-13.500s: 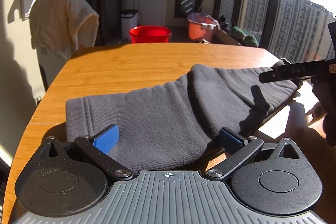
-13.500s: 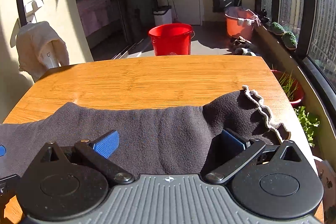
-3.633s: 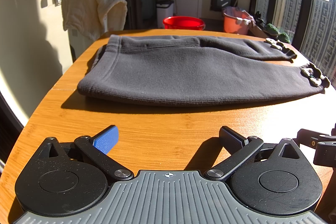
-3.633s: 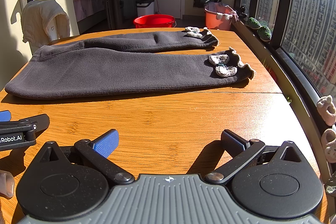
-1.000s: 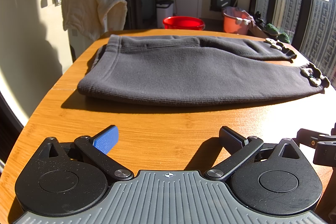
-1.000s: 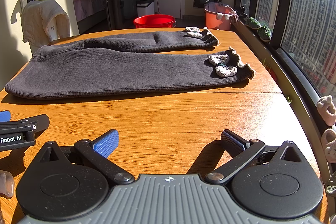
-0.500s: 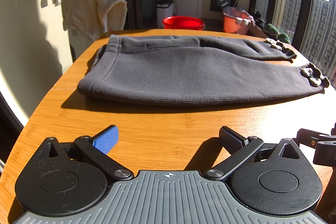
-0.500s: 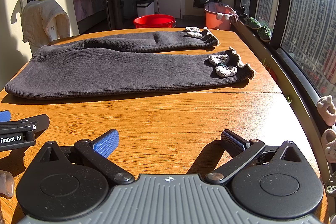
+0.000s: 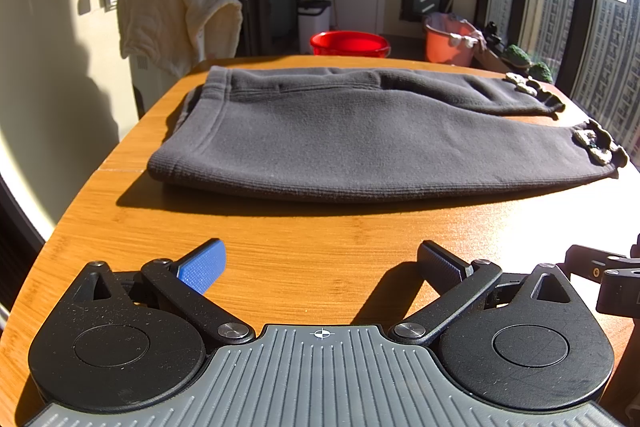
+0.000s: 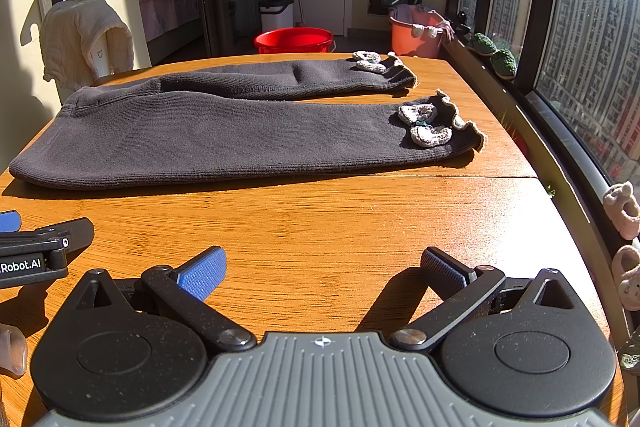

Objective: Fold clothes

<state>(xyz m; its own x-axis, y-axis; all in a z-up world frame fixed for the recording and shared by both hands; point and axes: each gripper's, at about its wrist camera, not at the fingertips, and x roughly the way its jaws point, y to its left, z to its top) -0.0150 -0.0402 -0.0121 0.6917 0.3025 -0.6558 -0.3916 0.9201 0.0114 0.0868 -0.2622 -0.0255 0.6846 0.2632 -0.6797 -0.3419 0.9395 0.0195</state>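
Note:
Dark grey knit trousers lie spread flat across the far half of the wooden table, waistband to the left, both legs stretched right. The cuffs carry small pale knitted decorations. My left gripper hovers open over bare wood near the front edge, well short of the trousers, with nothing between its fingers. My right gripper is open too, empty, over bare wood to the right of the left one, whose side shows at the left edge.
A cream towel hangs over an appliance behind the table's left corner. A red basin and an orange bucket stand on the floor beyond. Windows and a sill with small plants run along the right.
Over the last second nothing has moved. Long before, both grippers were at the trousers, which lay bunched near the front edge; now the trousers lie spread out farther back.

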